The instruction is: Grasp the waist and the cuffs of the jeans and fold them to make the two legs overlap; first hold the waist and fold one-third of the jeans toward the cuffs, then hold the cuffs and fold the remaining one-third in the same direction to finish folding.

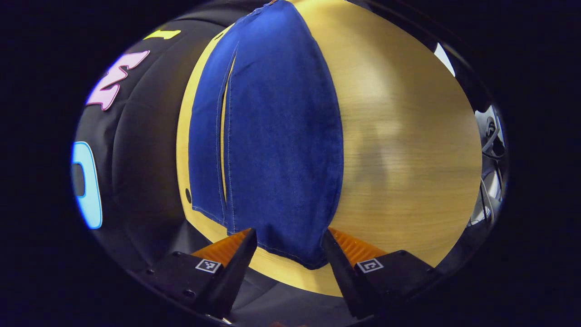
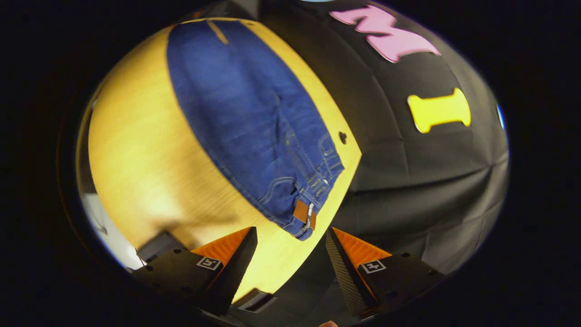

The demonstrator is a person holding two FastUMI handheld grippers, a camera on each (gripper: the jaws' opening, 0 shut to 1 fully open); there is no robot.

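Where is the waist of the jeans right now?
In the right gripper view, the waist lies on the wooden table near its edge by the black wall, just ahead of the open right gripper.

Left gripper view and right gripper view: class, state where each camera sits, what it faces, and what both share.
Left gripper view: rides the left gripper, above the table edge, facing the jeans' cuffs; its open fingers show.
Right gripper view: rides the right gripper, facing the waist with its leather patch; open fingers show.
Shared: the jeans on the wooden table, seen from opposite ends.
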